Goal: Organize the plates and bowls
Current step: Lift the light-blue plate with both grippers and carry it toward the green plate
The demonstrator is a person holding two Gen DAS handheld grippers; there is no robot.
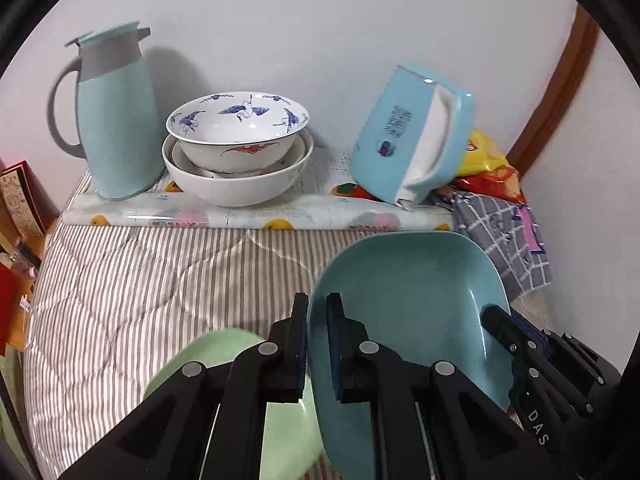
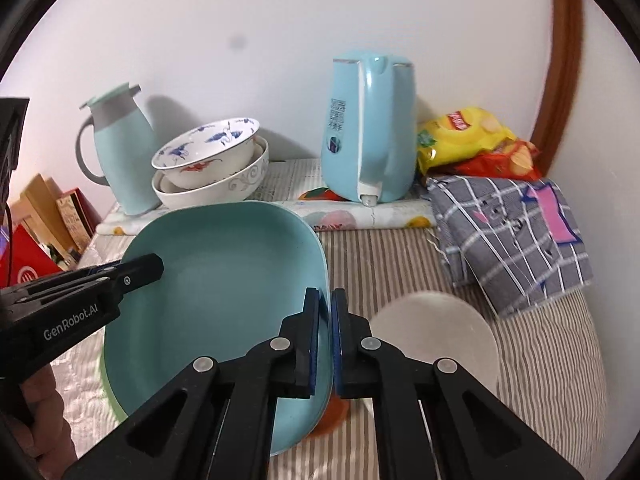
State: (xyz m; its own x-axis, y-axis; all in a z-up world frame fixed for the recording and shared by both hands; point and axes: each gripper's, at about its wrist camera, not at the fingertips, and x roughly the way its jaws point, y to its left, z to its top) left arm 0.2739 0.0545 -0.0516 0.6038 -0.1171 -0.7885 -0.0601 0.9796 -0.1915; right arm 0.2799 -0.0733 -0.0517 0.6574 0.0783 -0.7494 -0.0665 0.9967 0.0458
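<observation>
Teal plate: rounded-square, held tilted above the striped bed cover, over a green plate. Left gripper jaws pinch its left rim; right gripper jaws pinch its right rim. Round pale dish, blurred, perhaps a plate, lies right. Risk: uneven pull from either side could slip a rim loose. Stacked bowls stand behind, between jug and kettle; open bed lies before them.
</observation>
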